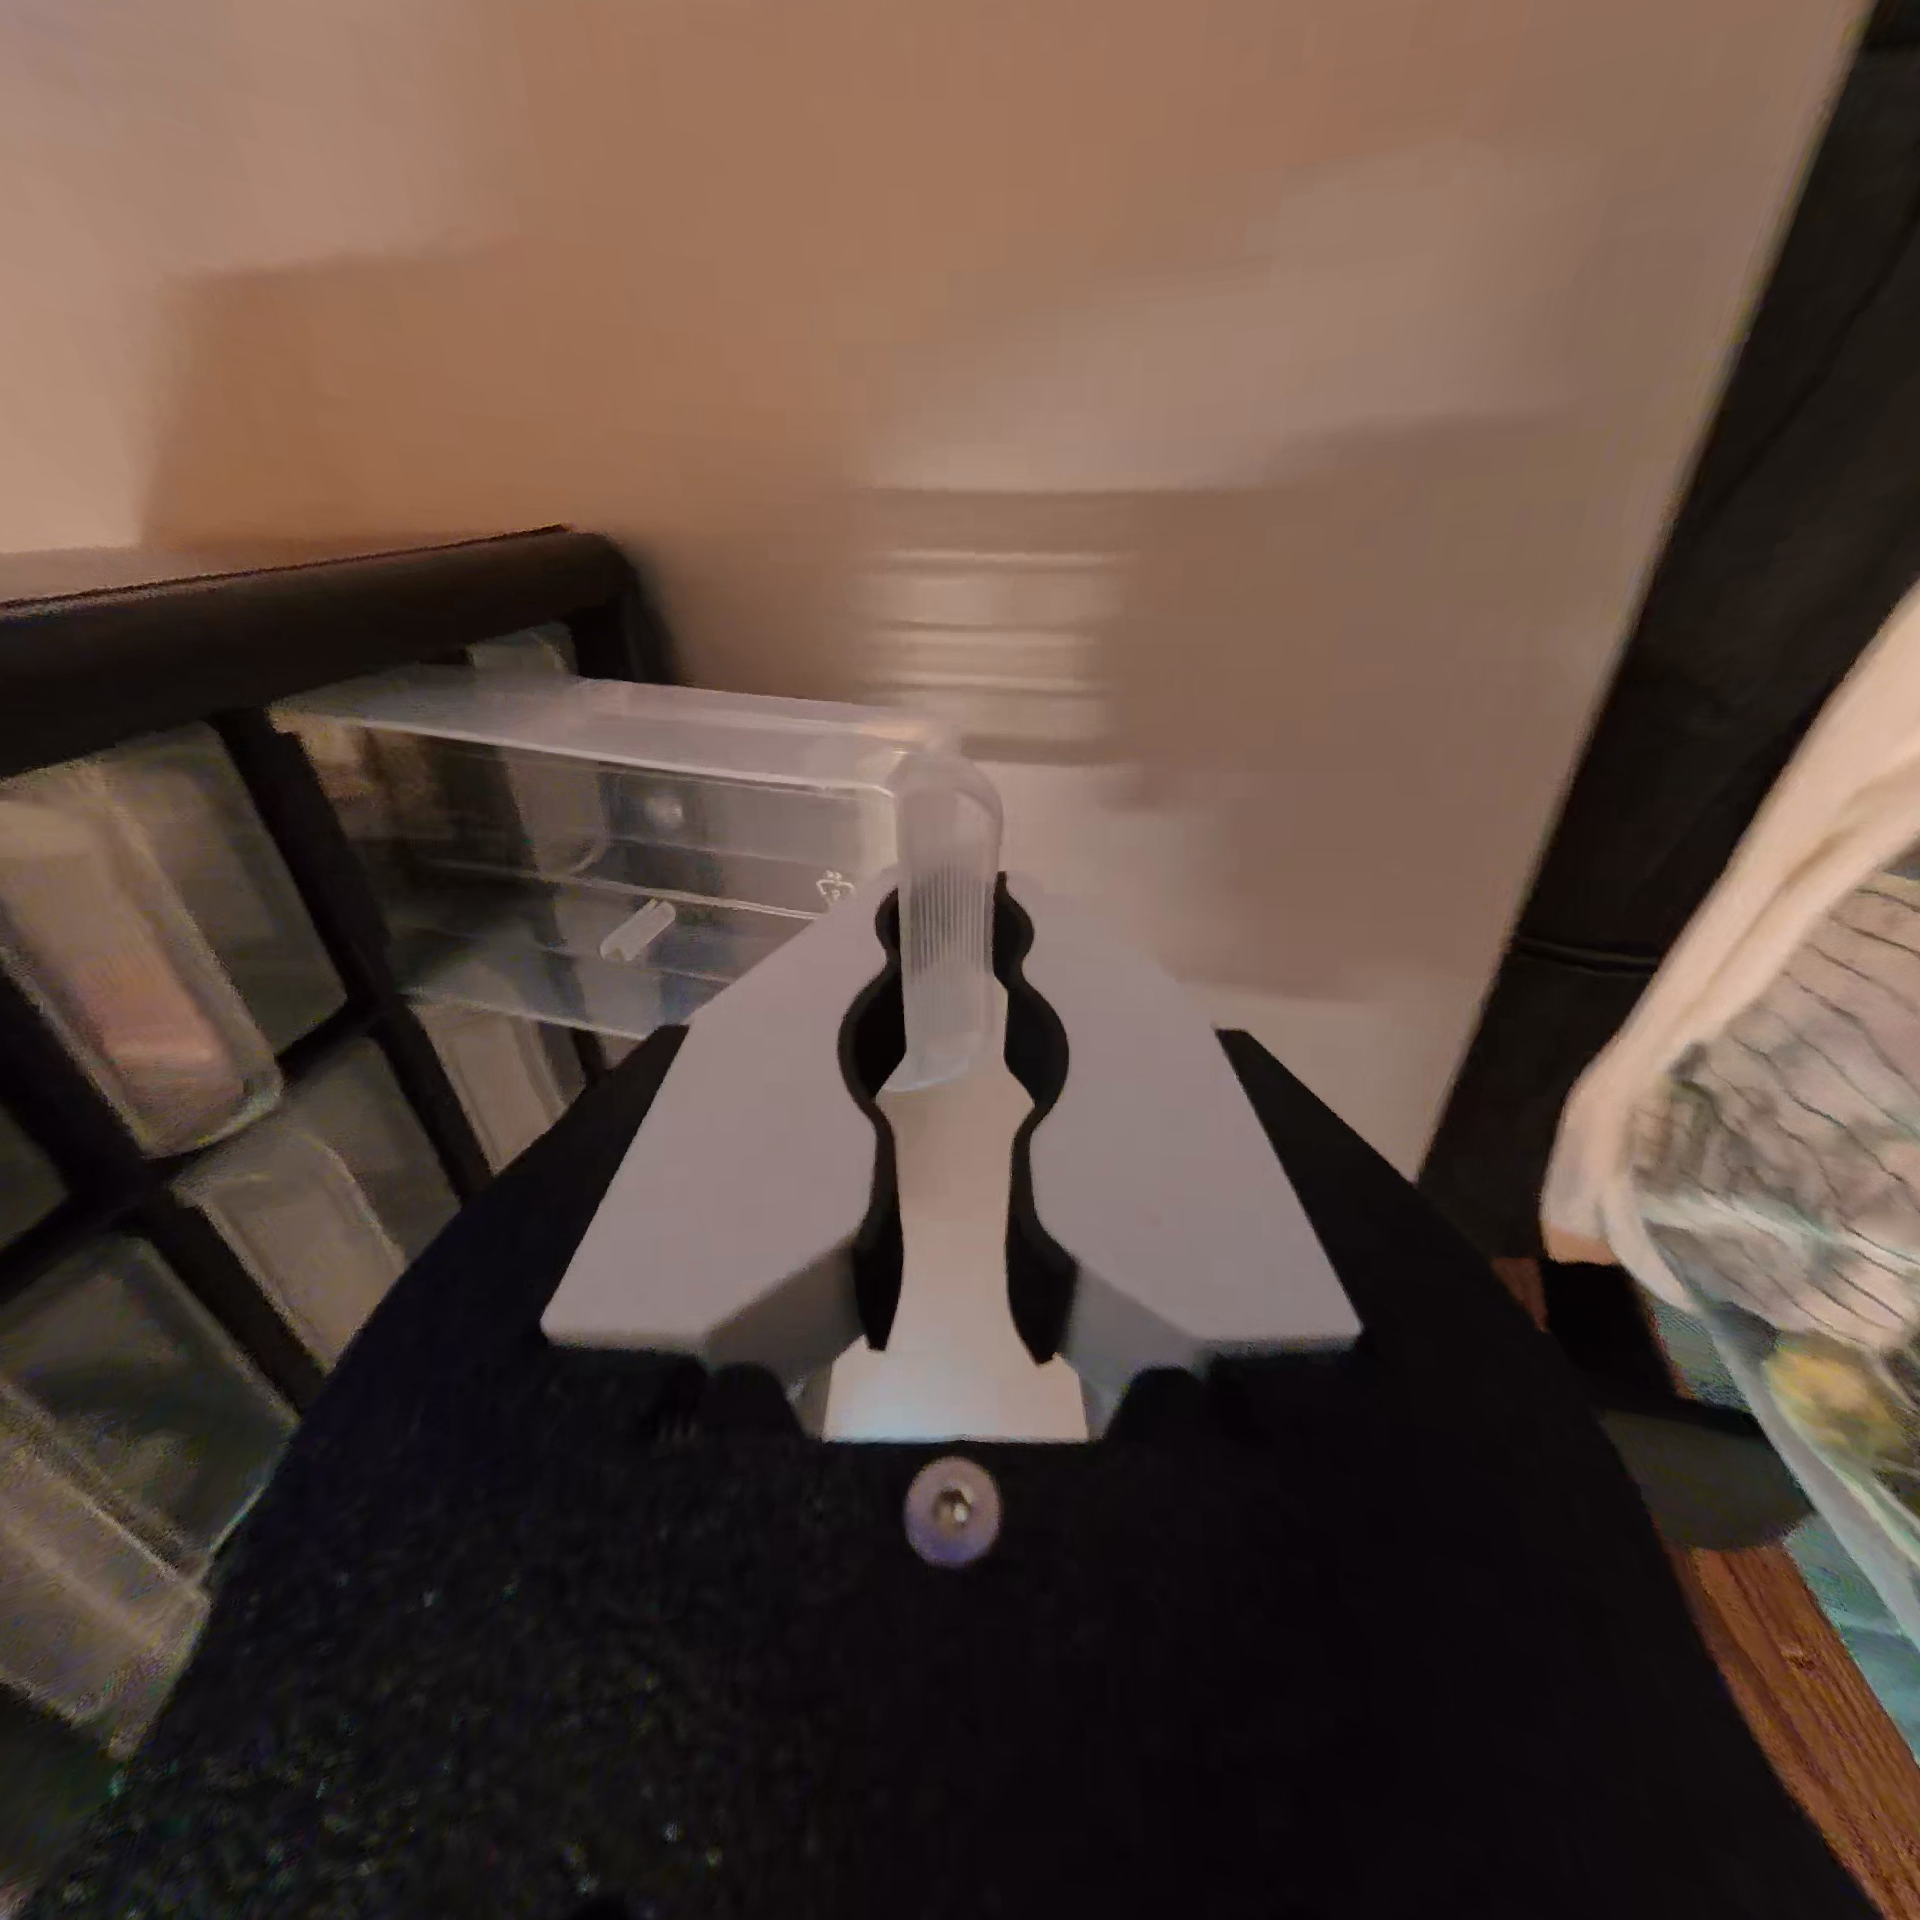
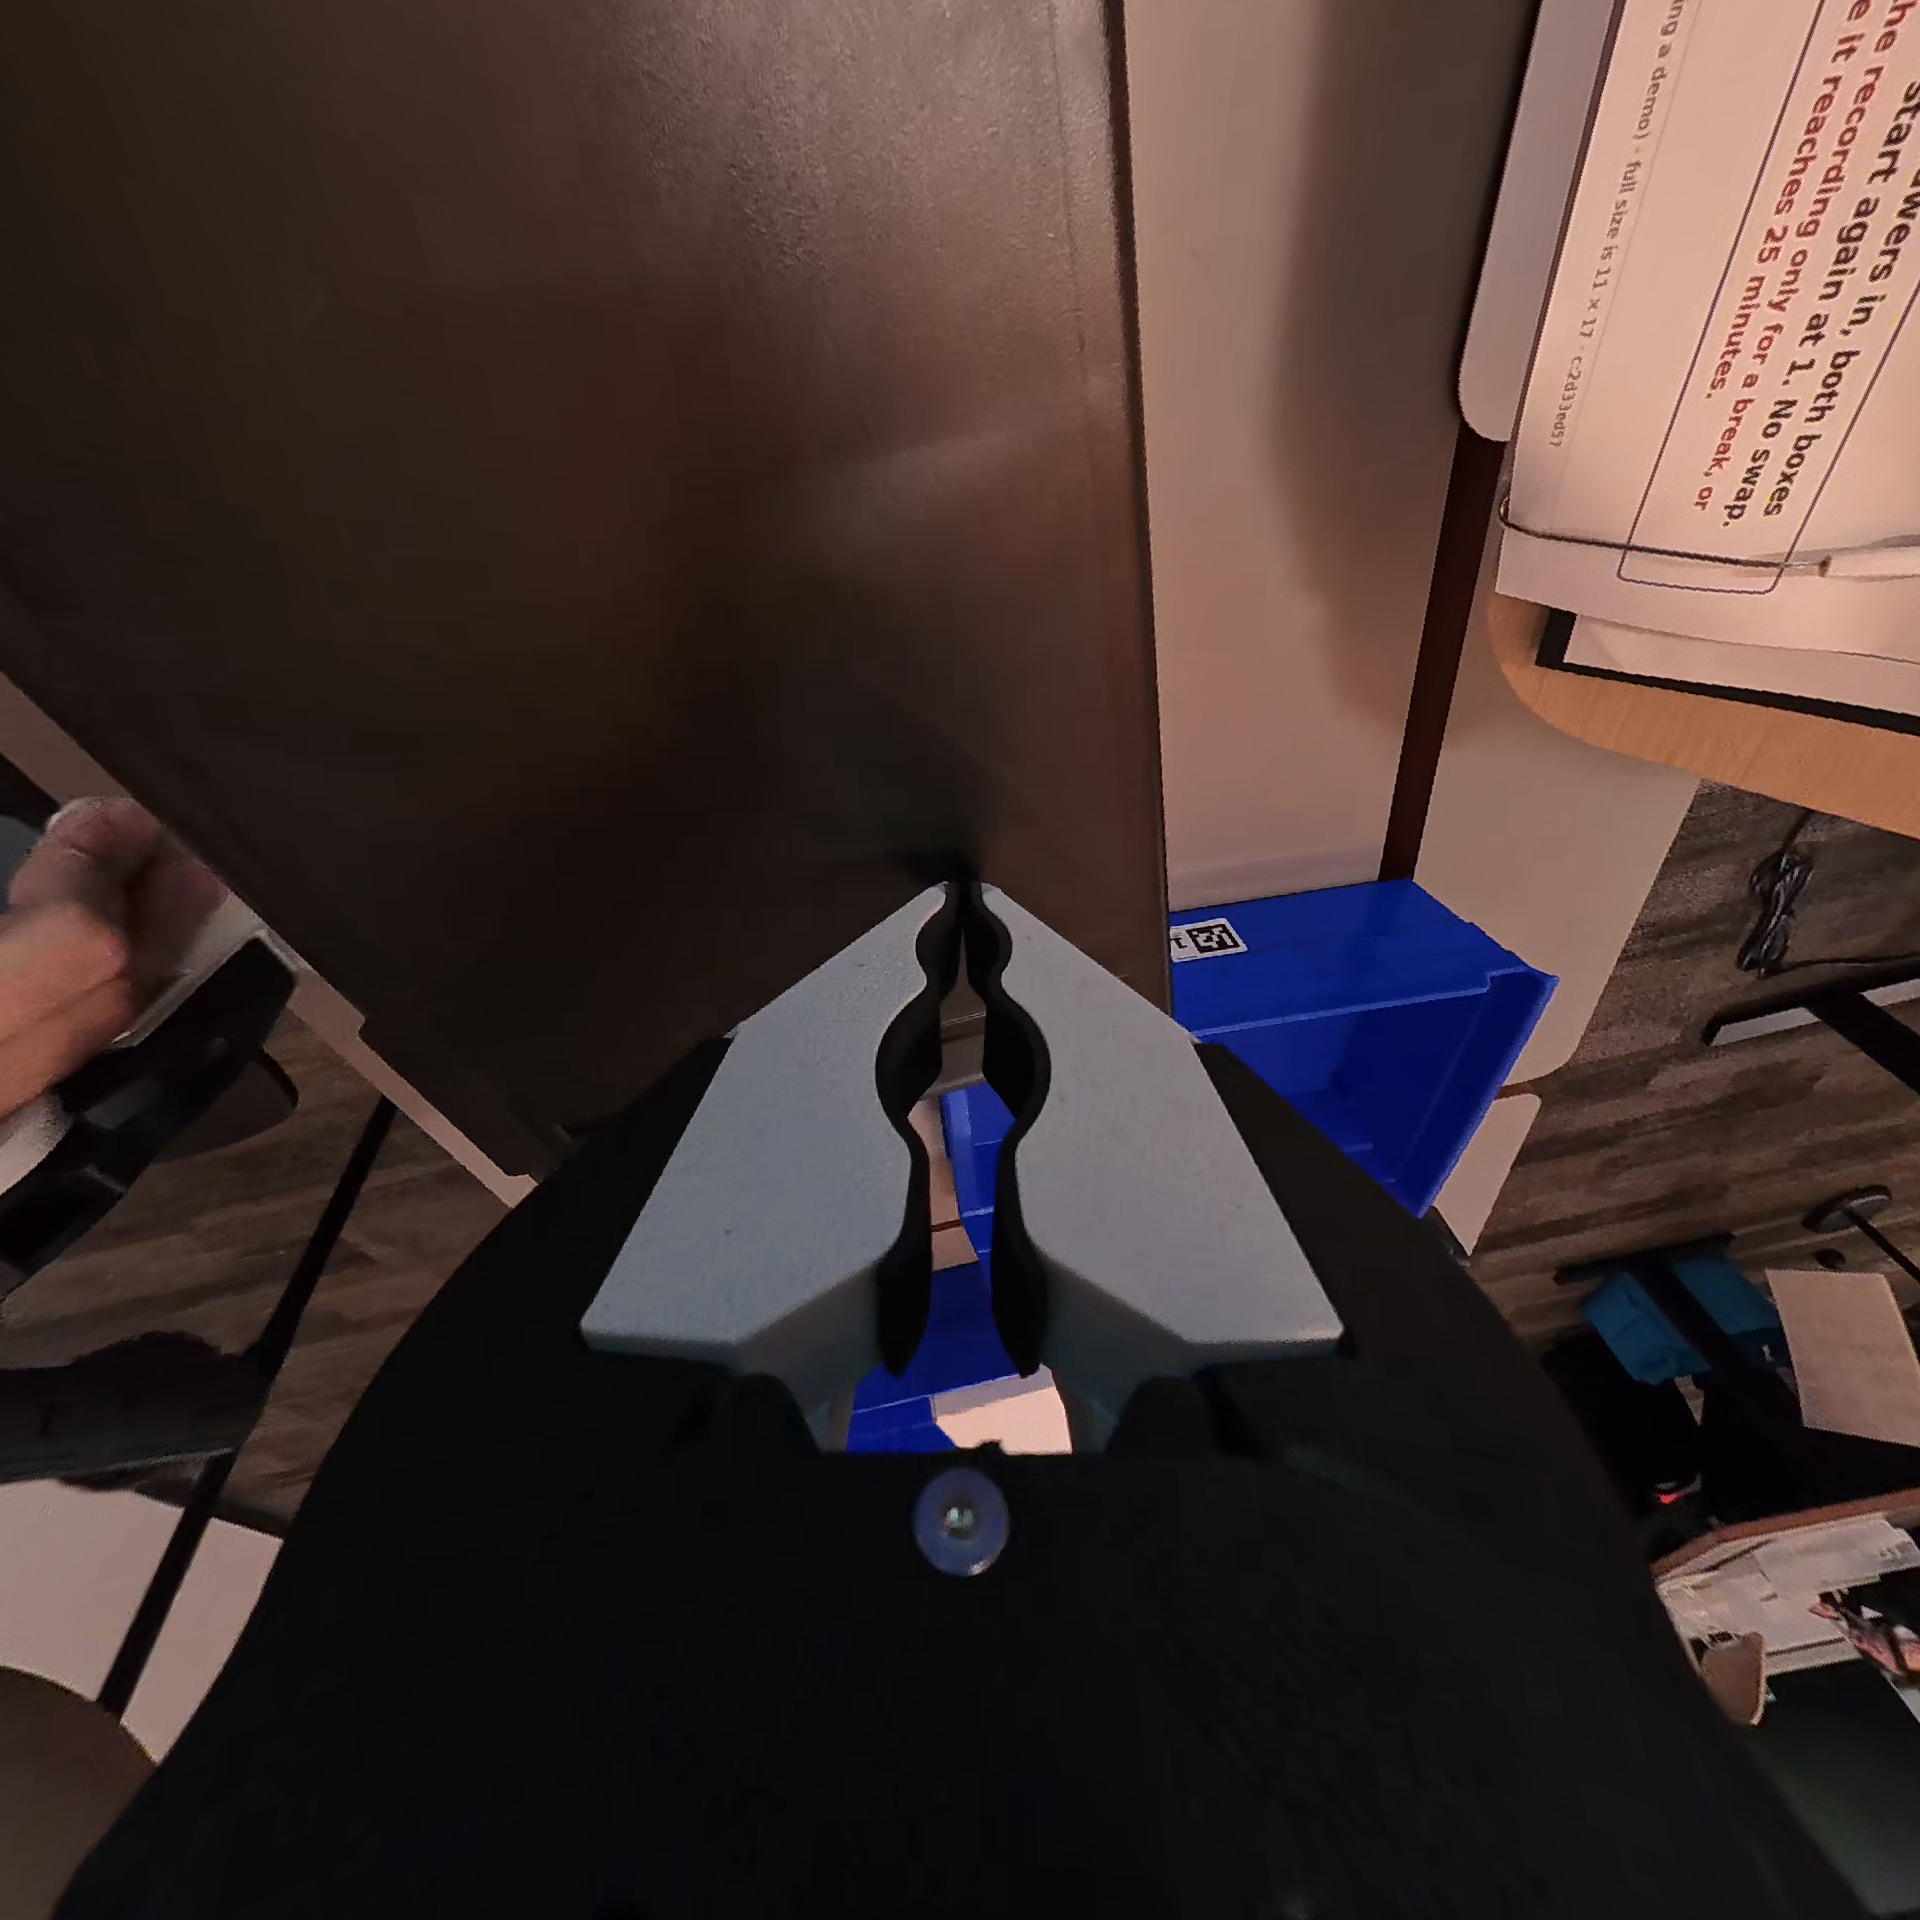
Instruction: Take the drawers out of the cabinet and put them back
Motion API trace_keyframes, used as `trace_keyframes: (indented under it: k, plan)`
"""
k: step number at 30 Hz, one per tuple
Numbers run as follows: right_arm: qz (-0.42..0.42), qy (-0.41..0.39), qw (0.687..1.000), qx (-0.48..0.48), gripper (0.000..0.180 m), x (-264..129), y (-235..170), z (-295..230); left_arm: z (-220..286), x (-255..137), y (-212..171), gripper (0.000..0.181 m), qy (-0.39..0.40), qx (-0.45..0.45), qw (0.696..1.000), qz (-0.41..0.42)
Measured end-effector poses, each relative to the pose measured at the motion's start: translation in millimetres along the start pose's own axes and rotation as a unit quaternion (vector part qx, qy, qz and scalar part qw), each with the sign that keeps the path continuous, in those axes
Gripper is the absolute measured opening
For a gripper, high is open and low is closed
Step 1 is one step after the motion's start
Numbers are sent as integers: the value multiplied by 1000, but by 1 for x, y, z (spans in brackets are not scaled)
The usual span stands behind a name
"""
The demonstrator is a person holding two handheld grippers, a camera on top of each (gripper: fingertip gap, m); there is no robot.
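Left gripper (image 1: pixel 948 935): clenched on the clear drawer's (image 1: pixel 623 831) handle, drawer partly out of the cabinet (image 1: pixel 312 613) at 10 o'clock.
Right gripper (image 2: pixel 961 904): jaws closed, empty, blue bin (image 2: pixel 1351 997) at 2 o'clock.

We see the cabinet (image 1: pixel 187 935) at the left, against the wall (image 1: pixel 935 312). One drawer (image 1: pixel 582 831) sticks out of its top row toward the right, above the other drawers (image 1: pixel 135 935). In front of us the left tool (image 1: pixel 945 935) holds its handle (image 1: pixel 943 914).
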State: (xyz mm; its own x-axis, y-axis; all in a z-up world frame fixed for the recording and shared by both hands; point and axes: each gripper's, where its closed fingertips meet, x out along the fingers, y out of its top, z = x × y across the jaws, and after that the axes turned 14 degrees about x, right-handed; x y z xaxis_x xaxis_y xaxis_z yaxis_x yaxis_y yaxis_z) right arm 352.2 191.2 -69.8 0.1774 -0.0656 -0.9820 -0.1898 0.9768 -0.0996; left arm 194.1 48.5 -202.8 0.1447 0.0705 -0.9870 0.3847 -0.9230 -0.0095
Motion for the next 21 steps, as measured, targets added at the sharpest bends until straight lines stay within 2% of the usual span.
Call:
trace_keyframes:
  k: [1,5,14,21]
  plan:
    - [1,1,1000,0,0,0,0,0,-7,3,-3,10,19,-3,1000,-13]
    - [7,4,1000,6,0,0,0,0,-28,18,-4,10,78,-13,997,-28]
    - [8,3,1000,9,0,0,0,0,-66,21,-4,12,171,-39,984,19]
    - [3,-5,1000,8,0,0,0,0,-84,18,-4,23,312,-10,948,62]
